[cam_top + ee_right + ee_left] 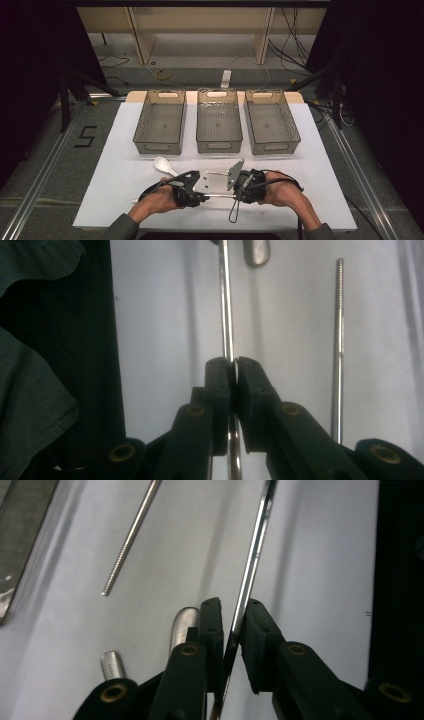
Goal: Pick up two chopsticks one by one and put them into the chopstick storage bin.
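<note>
Both hand-held grippers clamped one thin metal rod just over the table.

The left hand-held gripper (234, 611) and the right hand-held gripper (234, 366) each pinched the same rod (252, 560), facing one another at the table's (125, 185) near edge; the rod looked freshly gripped at both ends, so next probably came a level lift toward a bin. Nearby lay a threaded rod (339, 340), one white spoon (163, 165) and three empty bins (160, 122).
</note>
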The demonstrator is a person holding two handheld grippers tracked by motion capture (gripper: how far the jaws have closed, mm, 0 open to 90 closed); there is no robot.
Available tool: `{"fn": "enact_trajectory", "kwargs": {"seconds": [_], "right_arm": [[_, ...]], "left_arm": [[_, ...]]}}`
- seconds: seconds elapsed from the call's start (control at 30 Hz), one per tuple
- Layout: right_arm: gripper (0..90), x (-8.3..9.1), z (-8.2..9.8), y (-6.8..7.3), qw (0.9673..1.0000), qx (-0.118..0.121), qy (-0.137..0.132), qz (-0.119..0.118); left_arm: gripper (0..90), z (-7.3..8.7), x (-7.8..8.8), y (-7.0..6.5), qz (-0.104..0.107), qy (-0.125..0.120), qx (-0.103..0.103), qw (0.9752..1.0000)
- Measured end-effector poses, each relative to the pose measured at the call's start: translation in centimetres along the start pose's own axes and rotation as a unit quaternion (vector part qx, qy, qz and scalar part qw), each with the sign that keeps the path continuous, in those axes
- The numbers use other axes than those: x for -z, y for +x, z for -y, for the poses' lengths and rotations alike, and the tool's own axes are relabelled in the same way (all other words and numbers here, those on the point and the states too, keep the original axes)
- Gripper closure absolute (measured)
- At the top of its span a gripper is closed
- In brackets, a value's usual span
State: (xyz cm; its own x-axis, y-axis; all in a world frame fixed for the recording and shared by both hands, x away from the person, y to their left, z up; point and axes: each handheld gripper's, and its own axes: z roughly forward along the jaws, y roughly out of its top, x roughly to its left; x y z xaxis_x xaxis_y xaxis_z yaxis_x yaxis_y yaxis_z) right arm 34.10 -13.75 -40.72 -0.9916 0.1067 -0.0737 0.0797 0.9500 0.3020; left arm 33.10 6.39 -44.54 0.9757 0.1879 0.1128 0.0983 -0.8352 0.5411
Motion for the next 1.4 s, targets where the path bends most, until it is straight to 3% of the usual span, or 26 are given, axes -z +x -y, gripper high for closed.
{"fn": "enact_trajectory", "kwargs": {"seconds": [0.17, 0.23, 0.37, 0.53, 0.67, 0.97, 1.13, 1.2, 1.4], "right_arm": [[59.5, 1.1, 0.9, -0.8, 0.9983, -0.032, -0.034, 0.036], [53.1, 1.8, 1.4, -1.3, 0.9952, -0.057, -0.058, 0.054], [45.0, 2.6, 2.5, -2.1, 0.9856, -0.108, -0.108, 0.073], [38.0, 2.6, 4.0, -2.3, 0.9698, -0.156, -0.158, 0.102], [35.4, 2.7, 5.4, -2.5, 0.9529, -0.196, -0.197, 0.122], [31.2, 2.2, 7.3, -2.6, 0.9169, -0.261, -0.269, 0.136], [28.1, 1.7, 8.0, -2.2, 0.9006, -0.287, -0.297, 0.136], [27.3, 1.5, 8.2, -2.1, 0.8977, -0.292, -0.300, 0.137], [26.4, 1.0, 8.4, -1.7, 0.8947, -0.297, -0.304, 0.136]], "left_arm": [[85.5, 0.2, 0.0, -0.2, -0.005, 0.019, -0.009, 0.9998], [85.6, 0.3, 0.1, 0.0, -0.012, 0.017, 0.000, 0.9998], [85.6, 0.4, 0.5, 0.3, -0.024, 0.014, 0.016, 0.9995], [85.6, 0.8, 1.1, 1.2, -0.041, 0.006, 0.056, 0.9976], [85.5, 1.2, 1.9, 1.9, -0.049, -0.005, 0.088, 0.9949], [85.5, 2.0, 3.0, 3.1, -0.064, -0.025, 0.149, 0.9865], [85.5, 2.5, 3.7, 3.8, -0.070, -0.035, 0.170, 0.9823], [85.5, 2.7, 3.9, 4.1, -0.076, -0.042, 0.182, 0.9793], [85.5, 3.4, 5.4, 5.2, -0.089, -0.060, 0.218, 0.9700]]}}
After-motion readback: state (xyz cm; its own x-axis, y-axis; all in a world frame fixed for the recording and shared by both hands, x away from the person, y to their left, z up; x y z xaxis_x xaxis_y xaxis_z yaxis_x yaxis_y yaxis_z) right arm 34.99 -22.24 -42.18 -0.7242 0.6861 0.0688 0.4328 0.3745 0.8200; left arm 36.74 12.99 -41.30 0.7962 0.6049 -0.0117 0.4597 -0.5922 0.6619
